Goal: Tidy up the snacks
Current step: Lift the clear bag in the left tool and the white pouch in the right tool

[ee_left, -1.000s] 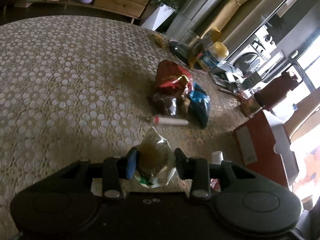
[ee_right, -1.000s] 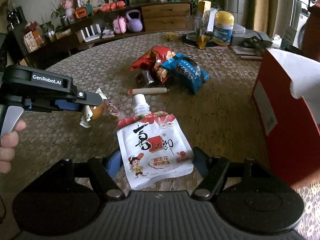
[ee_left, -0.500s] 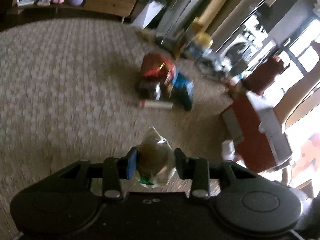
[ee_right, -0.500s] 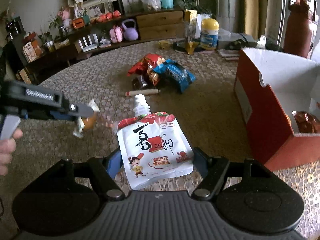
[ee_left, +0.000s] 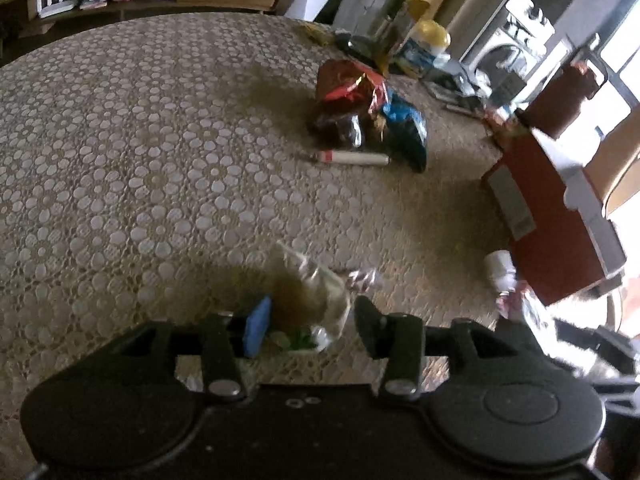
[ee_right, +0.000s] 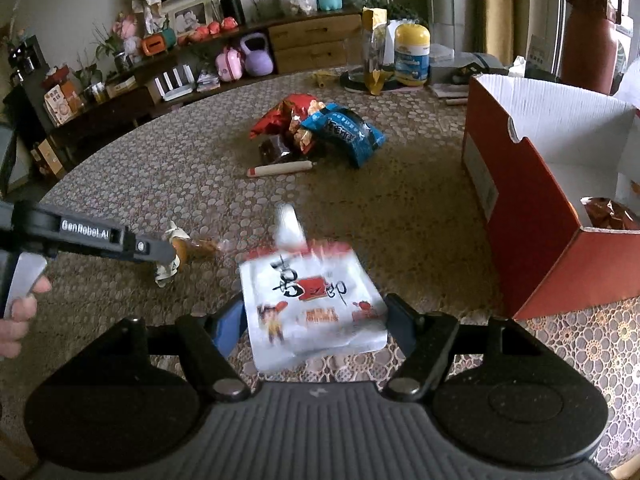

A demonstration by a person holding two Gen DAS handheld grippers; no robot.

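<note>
Two snacks in play: a white drink pouch (ee_right: 316, 304) with a red top band, black characters and a cartoon child, and a small clear-wrapped brownish snack (ee_left: 308, 300).
Pouch position: between the fingers of the right gripper (ee_right: 314, 328), low over the lace tablecloth (ee_right: 180, 168); its picture is smeared with motion.
Pouch direction: long axis runs away from the gripper, white spout cap (ee_right: 288, 222) at the far end.
Right gripper state: fingers spread; the pouch looks loose between them, and I cannot tell whether either finger touches it.
Wrapped snack position: between the fingers of the left gripper (ee_left: 310, 324), its twisted end pointing forward.
Left gripper state: fingers parted; the blue pad (ee_left: 258, 326) sits against the wrapper, the other finger stands clear of it, so nothing is clamped.
Box: a red carton (ee_right: 532, 200) with a white inside stands open to the right, a brown packet (ee_right: 608, 214) already in it.
Ahead: a heap of red, dark and blue snack bags (ee_right: 316, 128) mid-table, a wrapped sausage stick (ee_right: 280, 169) lying crosswise just in front of it.
Far edge: a yellow-lidded jar (ee_right: 411, 54) and other clutter.
</note>
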